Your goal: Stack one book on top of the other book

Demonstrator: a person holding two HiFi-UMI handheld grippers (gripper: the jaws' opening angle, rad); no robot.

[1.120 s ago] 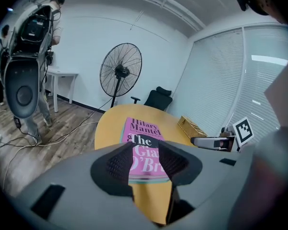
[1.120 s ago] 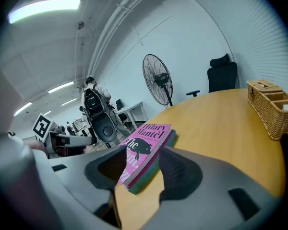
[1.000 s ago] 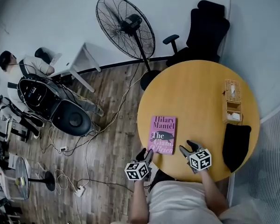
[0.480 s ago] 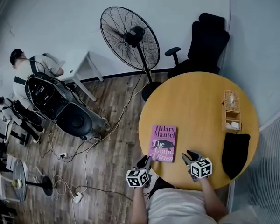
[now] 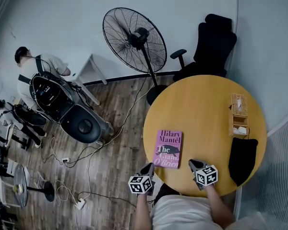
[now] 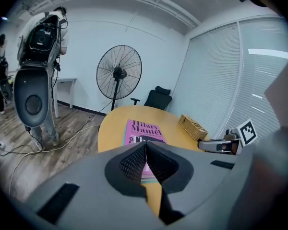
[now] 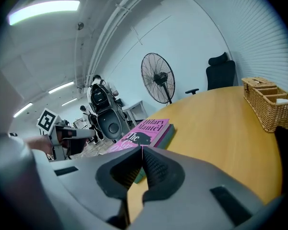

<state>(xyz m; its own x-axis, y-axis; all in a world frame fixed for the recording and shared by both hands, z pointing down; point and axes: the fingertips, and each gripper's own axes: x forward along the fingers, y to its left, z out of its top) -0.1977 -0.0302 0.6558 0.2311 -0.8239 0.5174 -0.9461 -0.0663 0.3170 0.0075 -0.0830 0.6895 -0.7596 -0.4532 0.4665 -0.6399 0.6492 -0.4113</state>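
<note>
Apparently finished: pink book (image 5: 167,148) lay atop teal book (image 7: 169,135); left gripper (image 5: 149,168) and right gripper (image 5: 194,164) had just closed, empty; only withdrawal seemed left.

The left gripper (image 6: 145,145) has just brought its jaws fully together, with nothing between them. Just beyond, a pink book (image 6: 143,130) lies on a teal book (image 6: 123,138) on the round worktop (image 6: 110,126); a wicker basket (image 6: 194,127) sits far right

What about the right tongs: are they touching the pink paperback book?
Apart. The head view shows the right tongs beside the pink paperback book, with a strip of round yellow table between them.
</note>
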